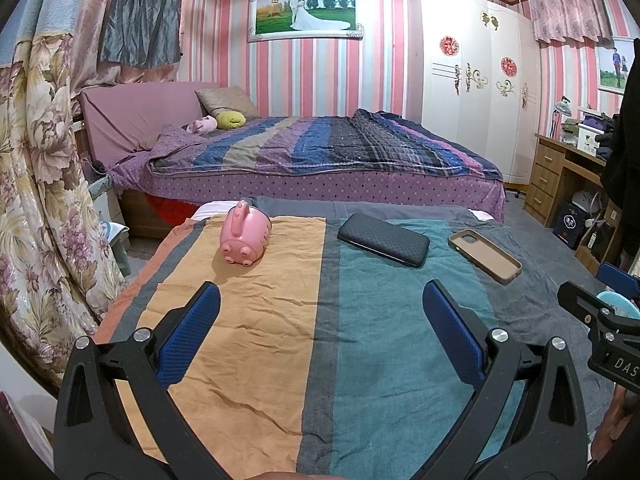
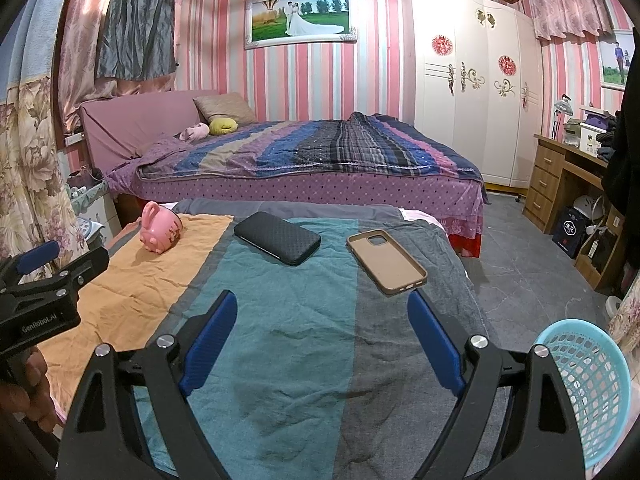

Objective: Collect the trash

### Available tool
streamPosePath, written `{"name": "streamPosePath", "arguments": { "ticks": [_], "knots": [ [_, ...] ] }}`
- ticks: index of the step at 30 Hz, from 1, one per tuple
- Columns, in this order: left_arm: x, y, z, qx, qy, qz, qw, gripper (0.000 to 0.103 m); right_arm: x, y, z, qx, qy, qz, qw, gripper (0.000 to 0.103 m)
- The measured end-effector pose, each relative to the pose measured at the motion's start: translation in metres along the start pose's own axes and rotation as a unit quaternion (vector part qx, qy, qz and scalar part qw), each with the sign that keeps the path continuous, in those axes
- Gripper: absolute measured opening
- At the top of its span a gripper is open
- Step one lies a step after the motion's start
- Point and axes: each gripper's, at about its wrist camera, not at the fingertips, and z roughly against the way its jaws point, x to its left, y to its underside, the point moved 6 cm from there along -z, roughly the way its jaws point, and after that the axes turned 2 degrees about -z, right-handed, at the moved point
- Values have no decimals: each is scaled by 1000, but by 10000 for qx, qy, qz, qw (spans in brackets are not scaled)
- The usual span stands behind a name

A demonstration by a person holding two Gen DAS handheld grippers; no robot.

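Observation:
A striped cloth [image 1: 280, 320] [image 2: 280, 340] covers the table in front of me. On it lie a pink pig-shaped pot [image 1: 244, 236] [image 2: 160, 234] on its side at the far left, a black textured case [image 1: 384, 240] [image 2: 278, 237] in the middle, and a tan phone case [image 1: 485, 255] [image 2: 386, 262], inside up, to the right. My left gripper [image 1: 320, 292] hovers open over the orange and teal stripes, nothing between its blue pads. My right gripper [image 2: 322, 300] is open too, just short of the tan case. A light blue mesh basket [image 2: 588, 392] [image 1: 618, 306] stands off the table's right edge.
Behind the table is a bed [image 1: 320, 152] with a striped quilt. A white wardrobe [image 1: 472, 80] and a wooden desk [image 1: 560, 184] with clutter stand at the right. Floral curtains [image 1: 36, 200] hang close on the left. Grey floor [image 2: 520, 264] lies open to the right.

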Motion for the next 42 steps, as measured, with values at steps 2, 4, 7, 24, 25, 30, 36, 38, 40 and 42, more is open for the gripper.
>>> {"name": "streamPosePath", "arguments": {
  "ticks": [2,4,7,24,25,30,36,38,40,42],
  "knots": [
    [0,0,0,3,6,0,10000,98,0,0,0,-6,5,7,10000,86],
    [1,-1,1,1,0,-4,10000,98,0,0,-1,1,-2,5,10000,86],
    [0,0,1,7,1,2,10000,98,0,0,0,-3,-2,8,10000,86],
    [1,0,3,14,-9,50,10000,98,1,0,1,-1,-2,3,10000,86],
    [1,-1,4,16,-10,53,10000,98,1,0,0,4,-2,11,10000,86],
    [1,-2,5,22,-5,62,10000,98,2,0,0,3,-7,14,10000,86],
    [2,-4,5,23,-36,69,10000,98,2,1,1,1,-7,12,10000,86],
    [3,-5,4,29,-66,99,9999,98,3,1,1,8,-7,6,10000,86],
    [4,-5,3,54,-64,119,9999,98,3,1,1,-3,-3,6,10000,86],
    [4,-5,3,62,-72,115,9999,98,2,1,1,2,-7,2,10000,86]
  ]
}}
